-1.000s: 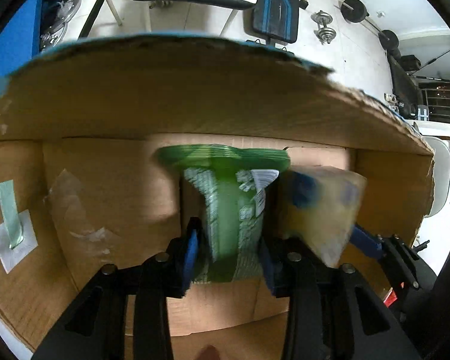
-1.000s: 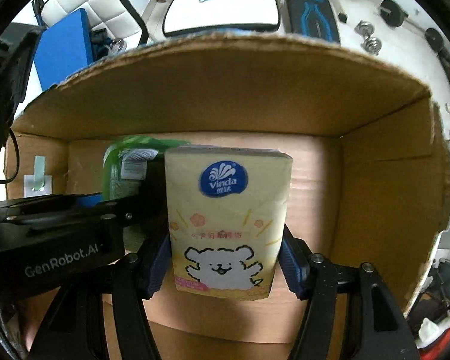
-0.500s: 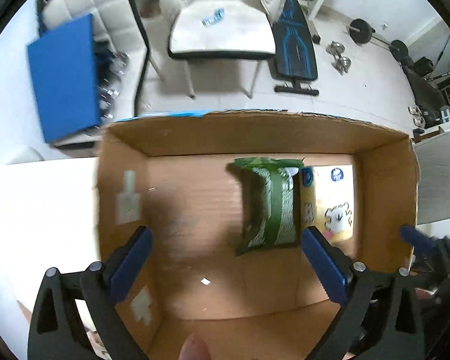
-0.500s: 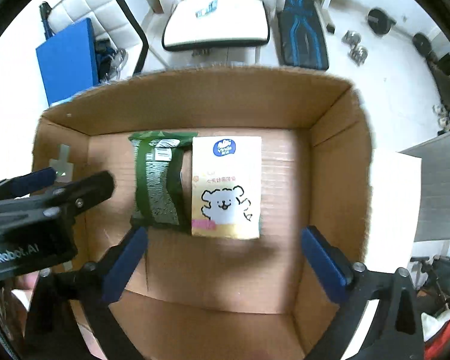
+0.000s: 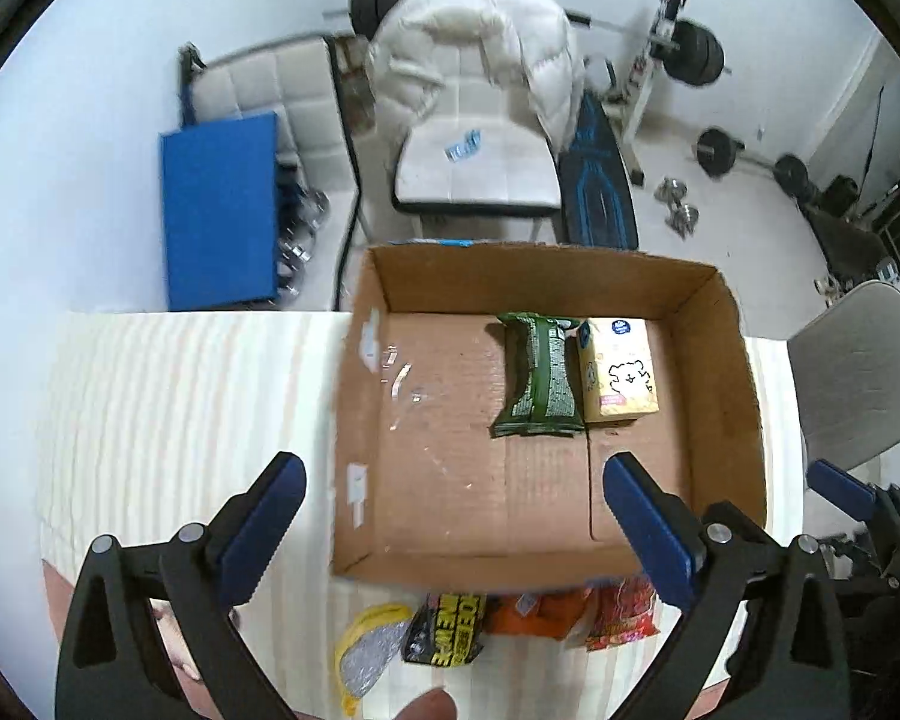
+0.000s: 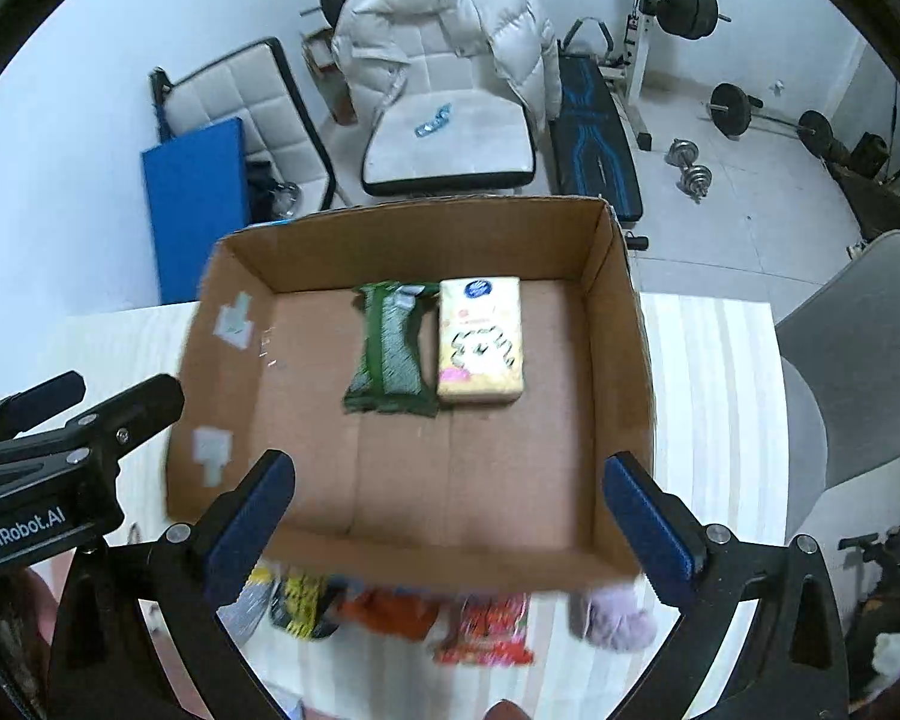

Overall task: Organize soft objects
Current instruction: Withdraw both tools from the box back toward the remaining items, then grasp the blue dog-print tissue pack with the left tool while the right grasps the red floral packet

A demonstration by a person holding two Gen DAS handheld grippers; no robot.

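Two soft packs already lie side by side on the floor of the open brown cardboard box (image 5: 717,324): the dark green crinkled wrapper pack (image 5: 537,384) and, touching its right flank, the pale yellow tissue pack with a white bear print (image 5: 618,372), both with their long axes running from the near wall toward the far wall. What I judge comes next lies the other way, on the near side of that box, between its front wall and me: a row of soft items on the striped cream tabletop (image 5: 168,408), namely a yellow-and-silver pouch (image 5: 369,645), a black-and-yellow lettered packet (image 5: 450,630), an orange pack (image 6: 390,609), a red patterned packet (image 6: 489,630) and a pale purple fuzzy thing (image 6: 615,615). My left gripper (image 5: 450,528) hangs above the box's near-left corner, jaws spread wide and empty, nearer the yellow pouch and the black packet. My right gripper (image 6: 450,528) hangs over the box's near wall, equally wide and empty, nearer the red packet and the purple thing. Both point steeply down, so I judge each must draw back toward me and descend before closing.
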